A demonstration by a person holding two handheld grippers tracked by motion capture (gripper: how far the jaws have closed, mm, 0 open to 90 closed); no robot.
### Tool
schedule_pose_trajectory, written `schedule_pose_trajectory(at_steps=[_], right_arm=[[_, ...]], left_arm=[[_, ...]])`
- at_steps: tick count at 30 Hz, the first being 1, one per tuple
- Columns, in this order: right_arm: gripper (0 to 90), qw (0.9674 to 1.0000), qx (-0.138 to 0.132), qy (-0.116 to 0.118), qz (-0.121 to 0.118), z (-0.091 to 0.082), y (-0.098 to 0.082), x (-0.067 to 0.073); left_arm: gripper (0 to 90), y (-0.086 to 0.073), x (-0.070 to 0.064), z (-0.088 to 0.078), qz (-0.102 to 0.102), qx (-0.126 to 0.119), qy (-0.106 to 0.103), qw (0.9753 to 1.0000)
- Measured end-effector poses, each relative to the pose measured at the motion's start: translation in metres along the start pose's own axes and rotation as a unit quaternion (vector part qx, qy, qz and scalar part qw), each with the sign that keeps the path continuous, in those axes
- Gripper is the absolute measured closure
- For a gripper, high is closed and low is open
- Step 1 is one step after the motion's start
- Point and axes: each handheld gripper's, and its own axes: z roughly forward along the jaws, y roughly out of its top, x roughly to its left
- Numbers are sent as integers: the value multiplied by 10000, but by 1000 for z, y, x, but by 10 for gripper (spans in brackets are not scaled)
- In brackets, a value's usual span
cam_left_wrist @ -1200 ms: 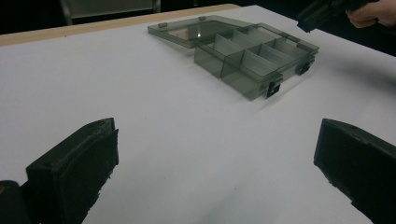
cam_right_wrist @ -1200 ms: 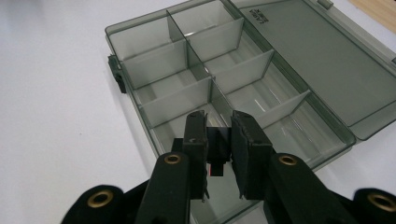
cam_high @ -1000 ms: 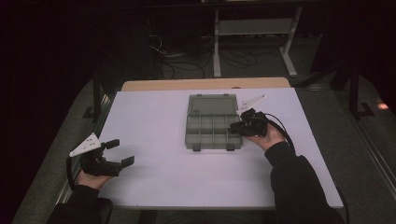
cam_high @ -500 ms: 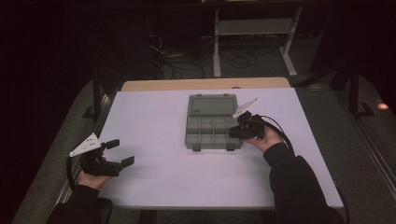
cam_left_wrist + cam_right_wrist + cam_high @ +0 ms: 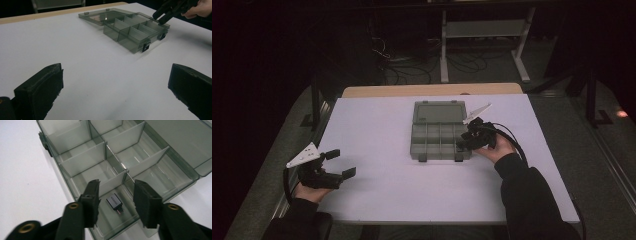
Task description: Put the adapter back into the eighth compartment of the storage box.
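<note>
While the translucent grey plastic organizer box lies open in the middle of the white table, its lid folded flat on the far side, the right gripper hangs over the box's near right corner. Its jaws stand parted, gripping nothing, and in the right gripper view they straddle a small dark metal USB adapter lying loose on the floor of that corner compartment, touching neither jaw. Thin clear dividers split the box into compartments beyond it. Two black latches sit on the box's near wall. Well to the left of the box and nearer the person, the left gripper rests low by the table edge, jaws spread wide and empty, pointing toward the box.
</note>
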Motion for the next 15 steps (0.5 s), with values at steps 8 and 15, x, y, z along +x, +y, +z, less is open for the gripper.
schedule_pose_trajectory(at_steps=[8,15], right_arm=[[182,9996,-196,-33,223,-8,0,0],[17,9984,-464,-133,287,-17,-3,2]], left_arm=[[0,0,0,0,-8,-7,-5,10000],[0,0,0,0,2,-5,-7,10000]])
